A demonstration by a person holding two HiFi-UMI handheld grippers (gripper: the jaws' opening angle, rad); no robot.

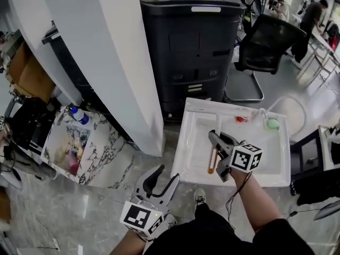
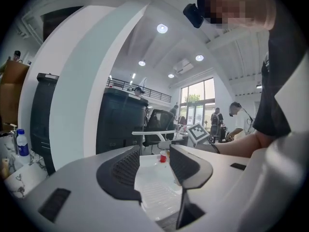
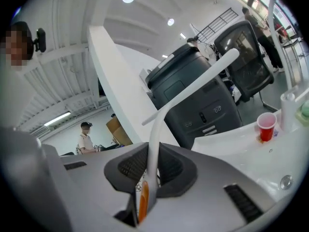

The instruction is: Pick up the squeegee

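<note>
The squeegee (image 1: 218,125) has a white stem, a white cross blade at its far end and an orange part (image 1: 212,163) near the grip. My right gripper (image 1: 214,140) is shut on its stem and holds it above the white basin (image 1: 189,158). In the right gripper view the stem (image 3: 183,93) rises from between the right gripper's (image 3: 152,166) pads, with the blade up in the air. My left gripper (image 1: 162,180) stands open and holds nothing at the lower left, off the basin. In the left gripper view only the basin shows between the left gripper's (image 2: 154,170) jaws.
A red cup (image 1: 240,119) and a green sponge (image 1: 272,124) sit at the basin's far edge. Behind it stand a black machine (image 1: 191,41) and an office chair (image 1: 271,41). A slanted white column (image 1: 106,52) and a marble-patterned counter (image 1: 101,153) with a bottle (image 1: 78,115) lie to the left.
</note>
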